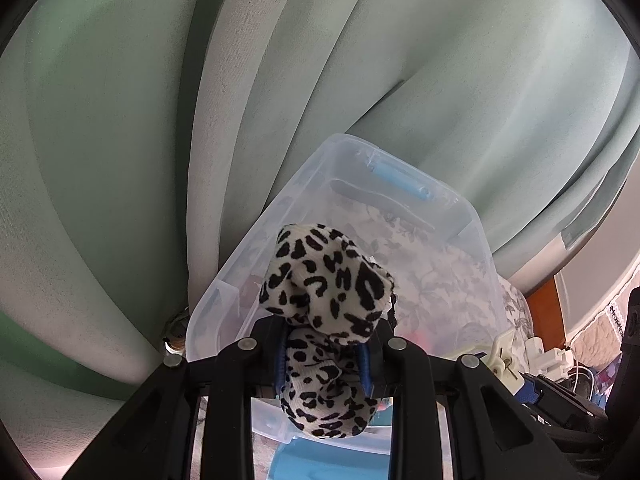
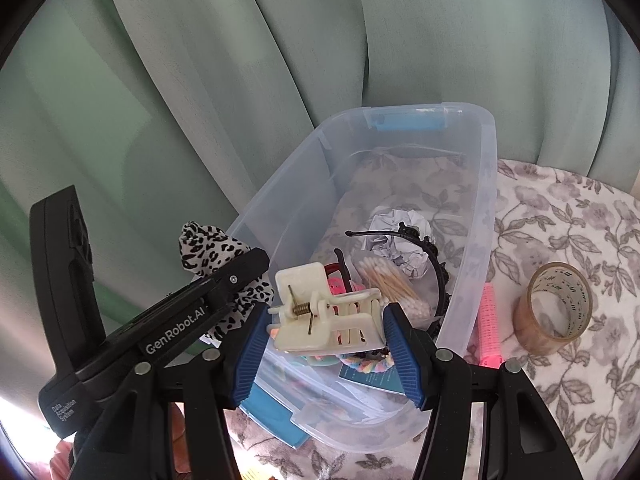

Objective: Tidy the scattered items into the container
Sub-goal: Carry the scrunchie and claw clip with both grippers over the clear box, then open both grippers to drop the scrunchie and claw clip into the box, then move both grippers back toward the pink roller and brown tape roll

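Left hand-held gripper (image 1: 324,364): tilted downward over the near left rim of the clear plastic container (image 2: 476,216), jaws pinching a leopard-print fabric scrunchie (image 1: 328,280). Fabric bunches above the blue pads (image 1: 364,364) and hangs below them. In the right wrist view the same gripper comes in from the left, its black body angled up toward the container's left wall, scrunchie (image 2: 208,244) sticking out beyond its tip.

Right hand-held gripper (image 2: 326,320): also pitched downward, over the container's near end. Jaws partly spread, blue pads pressed on either side of a cream claw hair clip (image 2: 320,308), held lengthwise between them, spring side to the left.

Container: sits on the floral-covered worktop (image 2: 580,240), against the green curtain (image 2: 240,60) at the worktop's far edge. Inside: crumpled white paper (image 2: 394,240), black headband (image 2: 424,252), bundle of cotton swabs (image 2: 396,284), a pastel braided hair tie (image 2: 368,362) at the near end, a few other small items I cannot make out.

Outside, on the worktop: pink hair roller (image 2: 490,326) just beside the container's right wall; roll of brown tape (image 2: 554,308) standing near it, further right.
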Demonstrator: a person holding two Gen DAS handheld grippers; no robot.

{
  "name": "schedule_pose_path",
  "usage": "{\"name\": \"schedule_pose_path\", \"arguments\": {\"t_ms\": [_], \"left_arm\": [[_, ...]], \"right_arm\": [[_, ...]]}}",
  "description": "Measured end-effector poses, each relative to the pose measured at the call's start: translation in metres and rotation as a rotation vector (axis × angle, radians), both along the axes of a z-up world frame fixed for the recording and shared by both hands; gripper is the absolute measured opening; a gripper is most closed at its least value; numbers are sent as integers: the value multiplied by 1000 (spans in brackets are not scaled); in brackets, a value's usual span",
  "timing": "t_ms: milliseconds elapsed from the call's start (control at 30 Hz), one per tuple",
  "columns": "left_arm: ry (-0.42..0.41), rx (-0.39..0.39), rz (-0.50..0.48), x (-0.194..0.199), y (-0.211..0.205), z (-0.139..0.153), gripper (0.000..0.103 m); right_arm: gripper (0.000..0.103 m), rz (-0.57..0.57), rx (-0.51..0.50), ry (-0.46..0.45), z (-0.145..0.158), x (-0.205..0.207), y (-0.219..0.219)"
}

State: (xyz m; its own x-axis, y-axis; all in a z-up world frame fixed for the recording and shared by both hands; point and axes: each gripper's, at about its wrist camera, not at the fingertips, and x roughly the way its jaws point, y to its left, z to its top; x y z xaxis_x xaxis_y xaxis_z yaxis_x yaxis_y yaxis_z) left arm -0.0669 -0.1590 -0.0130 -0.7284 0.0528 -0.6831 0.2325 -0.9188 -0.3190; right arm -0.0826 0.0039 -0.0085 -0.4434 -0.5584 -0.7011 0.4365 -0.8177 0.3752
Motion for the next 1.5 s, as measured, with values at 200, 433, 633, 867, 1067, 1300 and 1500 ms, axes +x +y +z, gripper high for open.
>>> {"name": "schedule_pose_path", "arguments": {"t_ms": [200, 433, 633, 867, 1067, 1300, 1500], "left_arm": [[-2, 4, -8, 0, -3, -3, 32], [1, 19, -34, -1, 0, -4, 45], [21, 42, -42, 0, -2, 1, 63], [16, 57, -36, -3, 5, 2, 72], [21, 95, -31, -3, -1, 0, 77], [36, 131, -26, 8, -7, 8, 82], [57, 124, -27, 16, -5, 20, 82]], "right_arm": [[62, 1, -7, 4, -1, 2, 2], [63, 3, -31, 3, -2, 1, 5], [71, 2, -45, 18, 2, 2, 7], [81, -5, -50, 27, 7, 2, 8], [88, -7, -62, 34, 10, 1, 11], [100, -21, -92, 46, 17, 6, 18], [103, -22, -116, 67, 25, 14, 23]]}}
